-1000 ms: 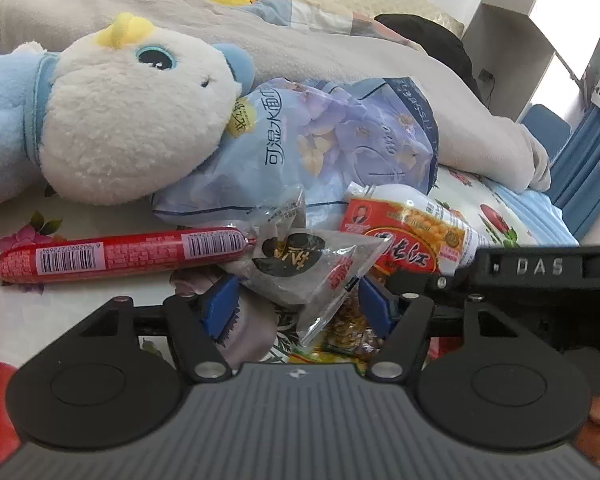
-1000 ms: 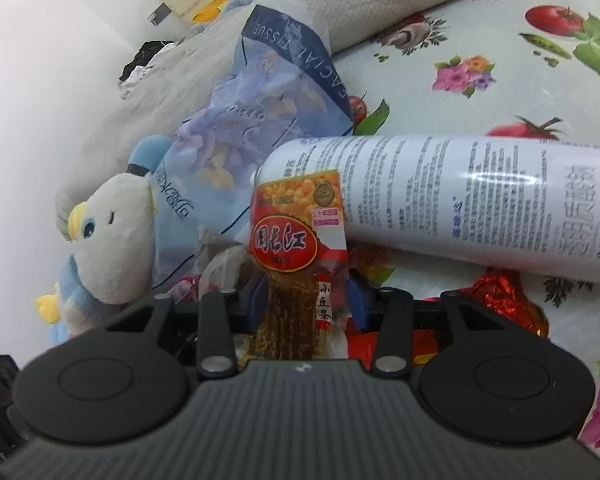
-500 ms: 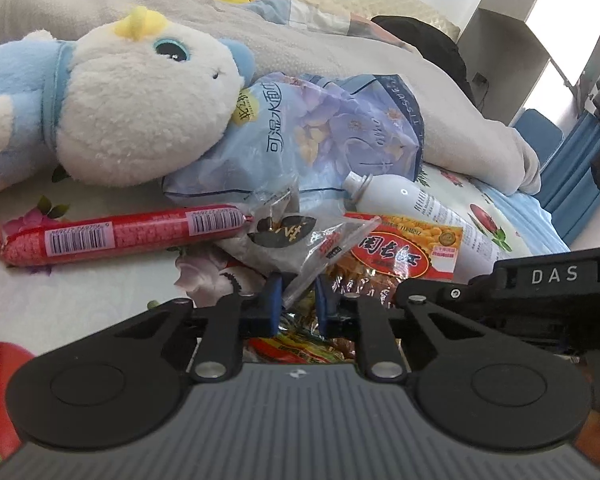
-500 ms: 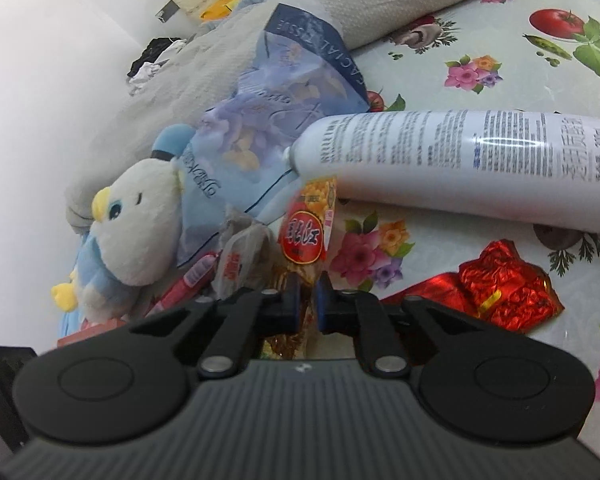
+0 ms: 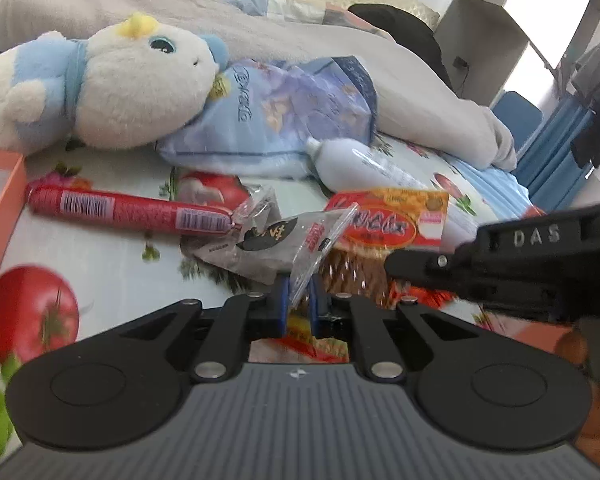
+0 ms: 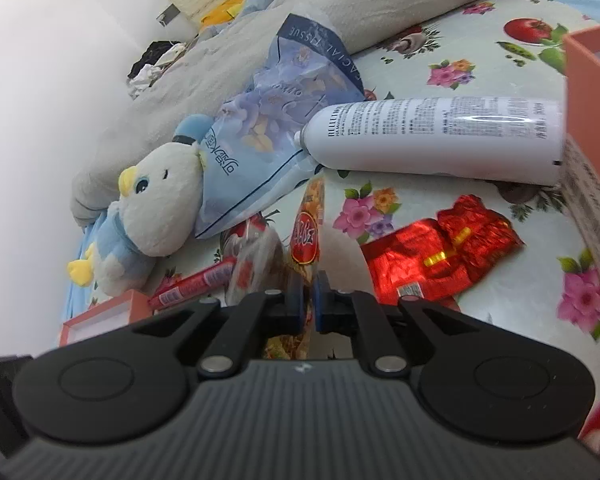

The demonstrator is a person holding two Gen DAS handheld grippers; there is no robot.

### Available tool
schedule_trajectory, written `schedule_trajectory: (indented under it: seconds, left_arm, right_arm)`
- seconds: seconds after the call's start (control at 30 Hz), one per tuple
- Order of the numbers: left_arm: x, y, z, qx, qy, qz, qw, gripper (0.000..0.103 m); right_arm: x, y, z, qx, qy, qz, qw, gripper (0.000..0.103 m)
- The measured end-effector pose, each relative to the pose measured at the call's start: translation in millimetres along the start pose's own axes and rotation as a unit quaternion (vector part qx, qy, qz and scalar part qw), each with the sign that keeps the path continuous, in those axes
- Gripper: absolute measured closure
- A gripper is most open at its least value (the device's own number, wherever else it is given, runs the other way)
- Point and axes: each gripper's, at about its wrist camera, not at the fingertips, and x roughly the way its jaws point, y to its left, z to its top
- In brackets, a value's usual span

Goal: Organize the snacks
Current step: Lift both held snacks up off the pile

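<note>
1. Left gripper (image 5: 299, 295), seen from my left wrist: its jaws have just been closing and now pinch the corner of a clear snack packet (image 5: 268, 246) with a dark label, so I have it by the film edge only.
2. From that view, the packet hangs out ahead of the fingers, above the flowered sheet (image 5: 100, 252) and just in front of the red sausage stick (image 5: 128, 212). I judge it light and crinkly; the film is slick, so a grip on the sealed seam should hold better than one on the loose belly, which could slide out.
3. To its right lies the orange-labelled snack strip pack (image 5: 384, 232), with my right gripper's black body (image 5: 520, 264) reaching in over it. An orange box (image 5: 0, 208) shows at the left edge; it is probably where the snacks go.
4. Right gripper (image 6: 308, 300), seen from my right wrist: the blue pads are drawn nearly together on the lower end of that snack strip pack (image 6: 306, 236), which stands up edge-on from the jaws.
5. Here I judge the pack thin, light and floppy, and the strips inside may snap if bent. Holding it at one end lets it droop, so I would carry it gently.
6. Nearby lie a crumpled red foil wrapper (image 6: 440, 252), a white spray can (image 6: 432, 140), a tissue pack (image 6: 276, 136) and a plush toy (image 6: 152, 208).
</note>
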Motion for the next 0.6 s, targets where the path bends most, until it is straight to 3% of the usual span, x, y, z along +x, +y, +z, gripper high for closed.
schedule_trajectory:
  seconds: [0.6]
  left_arm:
    - [-83, -32, -32, -0.027, 0.022, -0.01, 0.9993, 0.096]
  right_arm:
    - [-84, 13, -37, -0.05, -0.002, -0.062, 0.997, 0.096]
